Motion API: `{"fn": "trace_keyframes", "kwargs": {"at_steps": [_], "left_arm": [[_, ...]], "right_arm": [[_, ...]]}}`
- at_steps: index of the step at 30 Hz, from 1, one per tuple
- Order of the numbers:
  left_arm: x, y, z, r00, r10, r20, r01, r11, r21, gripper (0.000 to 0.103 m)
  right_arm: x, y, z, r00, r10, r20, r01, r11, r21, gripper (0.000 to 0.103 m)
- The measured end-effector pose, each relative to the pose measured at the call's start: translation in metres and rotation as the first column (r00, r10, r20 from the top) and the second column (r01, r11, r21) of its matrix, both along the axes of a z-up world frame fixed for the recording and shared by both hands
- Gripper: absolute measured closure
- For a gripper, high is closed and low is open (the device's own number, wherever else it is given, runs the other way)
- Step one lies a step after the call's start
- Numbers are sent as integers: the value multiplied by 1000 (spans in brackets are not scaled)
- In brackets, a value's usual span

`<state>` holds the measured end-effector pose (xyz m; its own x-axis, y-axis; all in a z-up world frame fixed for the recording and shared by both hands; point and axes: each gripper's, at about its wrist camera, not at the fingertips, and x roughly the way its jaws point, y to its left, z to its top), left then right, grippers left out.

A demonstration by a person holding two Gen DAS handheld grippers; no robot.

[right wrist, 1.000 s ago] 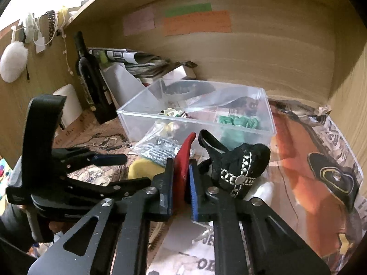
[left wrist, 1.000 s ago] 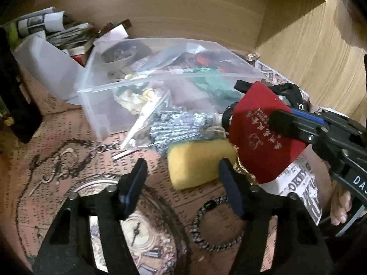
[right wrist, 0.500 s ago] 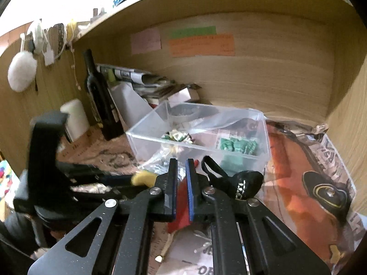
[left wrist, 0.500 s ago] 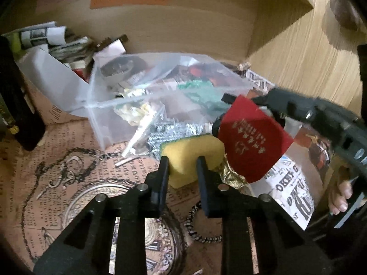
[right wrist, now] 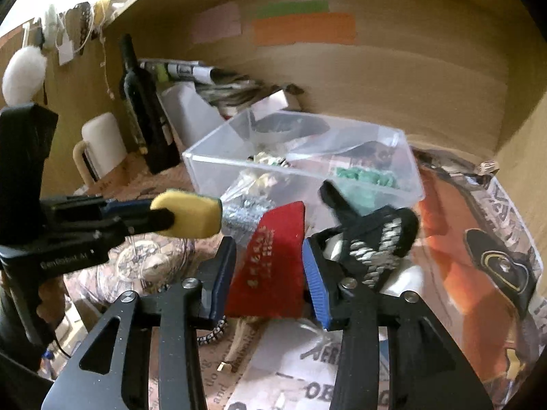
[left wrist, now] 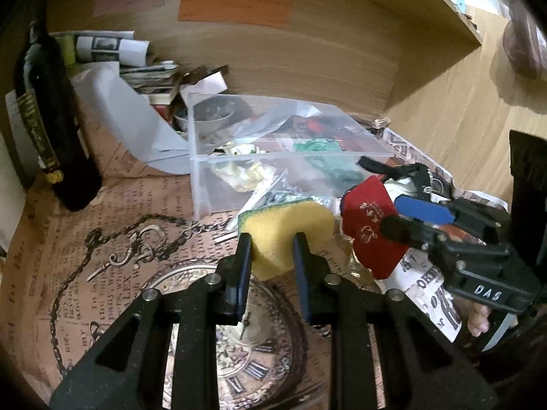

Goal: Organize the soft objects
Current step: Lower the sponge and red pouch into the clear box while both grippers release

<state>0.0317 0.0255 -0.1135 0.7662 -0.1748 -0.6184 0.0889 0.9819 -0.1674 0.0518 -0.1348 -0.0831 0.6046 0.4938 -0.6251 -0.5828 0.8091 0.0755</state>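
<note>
1. On the bench (left wrist: 102, 205), under a printed paper covering, inside a wooden alcove: a clear plastic box (left wrist: 201, 177) (right wrist: 218, 167) stands mid-scene, holding a green soft item (left wrist: 314, 145) (right wrist: 365, 177) and loose plastic bags.
2. Left claw (left wrist: 271, 253) (right wrist: 160, 220): narrowly parted, fingers pressed on both sides of a yellow sponge (left wrist: 287, 229) (right wrist: 191, 213), which is squeezed between them. The sponge has a green backing on its far face and sits up off the bench, just near of the box.
3. Right claw (right wrist: 270, 270) (left wrist: 407, 218): parted wider than the left, blue pads either side of a red fabric pouch (right wrist: 273, 263) (left wrist: 369, 235) with pale printed characters. The pouch stands on edge between the fingers; whether both pads press it cannot be told.
4. Black strap with metal studs (right wrist: 379, 239) (left wrist: 410, 174): just right of the red pouch, against the right claw's right finger.
5. Silvery mesh item in a clear bag (right wrist: 242, 212): between sponge and pouch, leaning at the box's near wall.
6. Dark bottle (left wrist: 48, 130) (right wrist: 143, 109): upright, far left.
7. White mug (right wrist: 102, 143): left of the bottle in the right wrist view.
8. Folded papers (left wrist: 112, 48): stacked at the far wall behind the box.
9. Braided black-and-white cord (right wrist: 212, 333): on the paper beneath the right claw
</note>
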Motion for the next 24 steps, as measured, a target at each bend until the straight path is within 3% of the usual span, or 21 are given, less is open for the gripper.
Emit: {"fn": "trace_keyframes", "kwargs": {"at_steps": [5,9,13,18,24], "left_arm": [[0,6,-4,1000,14,-9,-14,1000,-12,80],[-1,8,-4,1000,20,-5,-20,1000,-14,80],[-3,12,-2,1000,27,6,-27,999,-18,80],[-4,20,0,999,46,12,-46,999,-27,80],[-2,26,12,998,60,34,-59,998,-33,80]], "right_arm": [[4,10,-17,999,20,-39,-22,999,-49,68],[7,15,-22,998,29,-58,-33,997,-63,86],[11,20,-30,996,36,-78,-42,997,-72,91],[11,16,-19,996,49,-75,-50,999,-10,96],[2,12,13,998,64,1,-64,997,50,97]]}}
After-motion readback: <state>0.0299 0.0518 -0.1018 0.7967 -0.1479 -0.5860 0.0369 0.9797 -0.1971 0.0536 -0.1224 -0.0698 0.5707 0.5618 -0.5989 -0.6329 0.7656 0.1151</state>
